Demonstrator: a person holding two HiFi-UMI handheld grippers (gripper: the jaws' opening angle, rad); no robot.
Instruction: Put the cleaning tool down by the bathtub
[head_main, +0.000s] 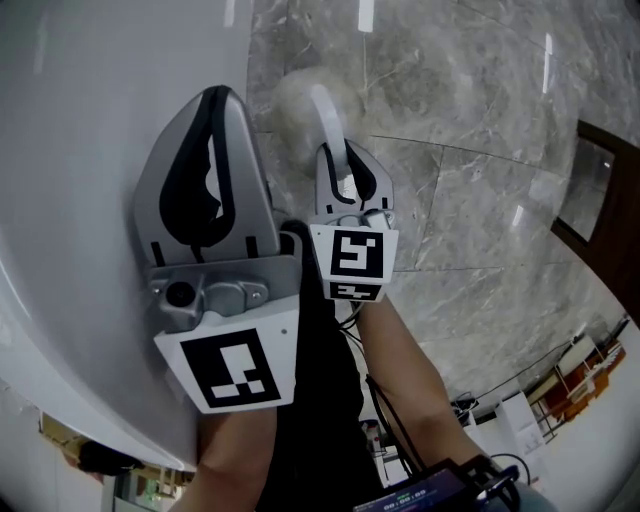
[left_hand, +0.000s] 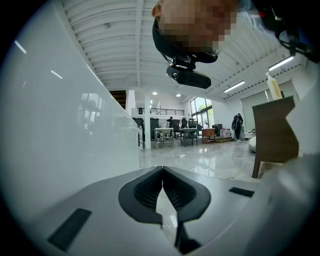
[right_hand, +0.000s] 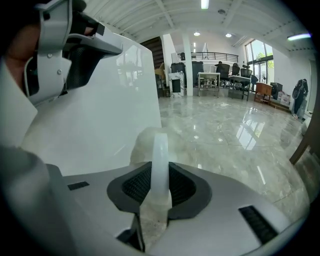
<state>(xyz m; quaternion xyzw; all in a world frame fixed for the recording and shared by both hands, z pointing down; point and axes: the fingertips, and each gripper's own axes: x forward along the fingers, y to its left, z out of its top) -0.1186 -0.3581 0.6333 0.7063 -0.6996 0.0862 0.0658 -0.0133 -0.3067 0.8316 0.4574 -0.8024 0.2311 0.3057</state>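
The cleaning tool is a white curved handle (head_main: 325, 112) ending in a pale fluffy head (head_main: 292, 98). My right gripper (head_main: 348, 160) is shut on the handle, and the head hangs low over the marble floor, right beside the white bathtub wall (head_main: 90, 130). In the right gripper view the handle (right_hand: 160, 155) stands upright between the dark pads, the fluffy head (right_hand: 142, 145) behind it and the bathtub (right_hand: 115, 100) to the left. My left gripper (head_main: 215, 100) is shut with nothing in it, close against the tub's side. Its jaw tips meet in the left gripper view (left_hand: 162, 170).
Grey marble floor (head_main: 470, 200) spreads to the right of the tub. A dark wooden piece (head_main: 600, 190) stands at the far right, seen as a brown cabinet (left_hand: 275, 132) from the left gripper. Desks and chairs (right_hand: 220, 77) stand far back in the hall.
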